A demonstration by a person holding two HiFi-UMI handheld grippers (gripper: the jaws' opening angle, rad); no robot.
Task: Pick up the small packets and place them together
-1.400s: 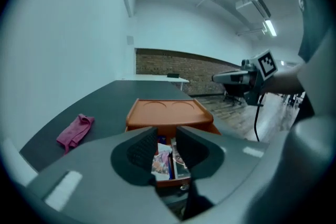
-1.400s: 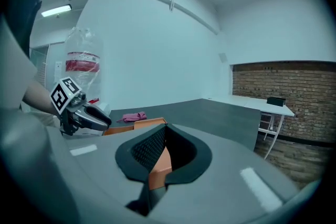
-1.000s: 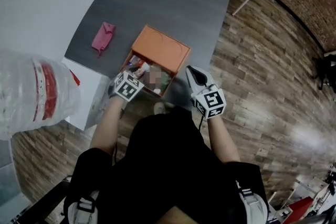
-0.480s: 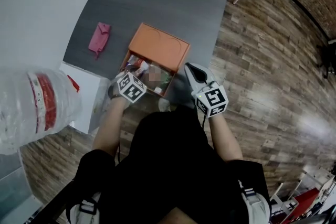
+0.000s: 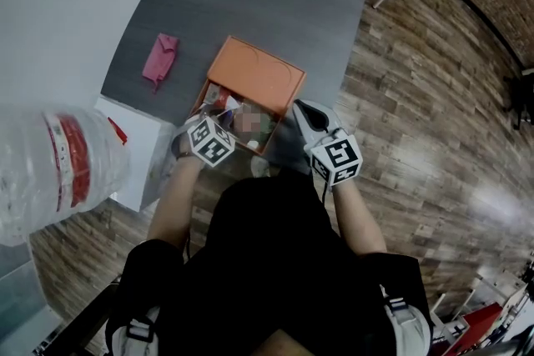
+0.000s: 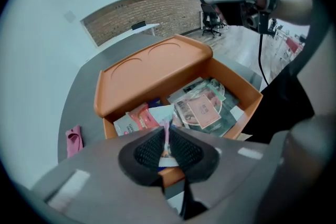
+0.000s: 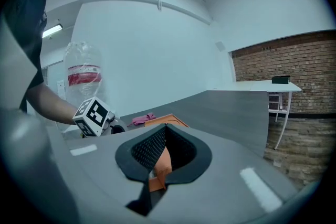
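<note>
An open orange box on the grey table holds several small packets. My left gripper points down over the box's near side. Its jaws have just been closing and now pinch a thin pink-and-white packet edge-on between the pads. In the head view only the left gripper's marker cube shows clearly. My right gripper sits at the box's right near corner. A strip of the orange box wall is pinched between its pads.
A pink pouch lies on the table left of the box. A large clear water bottle with a red label stands at the left, beside a white block. Wooden floor lies to the right, with a white desk's legs beyond the table.
The left gripper's marker cube has rolled slightly at the box's near side. The right gripper has stayed at the box's corner.
</note>
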